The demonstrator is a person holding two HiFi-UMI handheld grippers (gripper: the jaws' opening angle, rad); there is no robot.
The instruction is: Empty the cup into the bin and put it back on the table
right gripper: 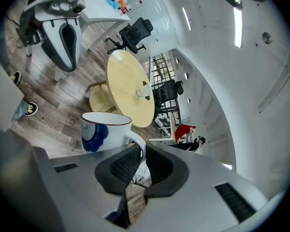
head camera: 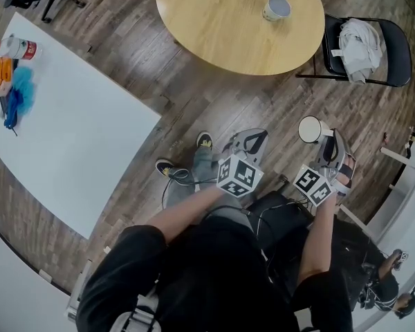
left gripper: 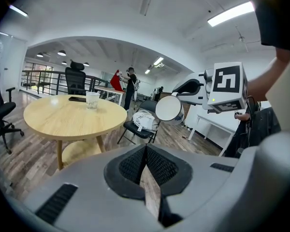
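Observation:
A white cup [head camera: 309, 129] with a blue pattern [right gripper: 105, 131] hangs in the air over the wooden floor. My right gripper [head camera: 329, 142] is shut on its handle, which is pinched between the pads [right gripper: 139, 154]. The left gripper view shows the same cup [left gripper: 169, 108] from its base, held out by the right gripper [left gripper: 195, 87]. Beside it to the left, my left gripper [head camera: 253, 139] is shut with nothing between its jaws [left gripper: 146, 151]. The cup's inside is hidden in the gripper views.
A round wooden table [head camera: 221, 26] stands ahead with a clear plastic cup [head camera: 277, 7] on it. To its right is a black chair [head camera: 395, 54] with a white cloth [head camera: 358, 47]. A white table [head camera: 69, 137] with a bottle and cleaning tools lies to the left.

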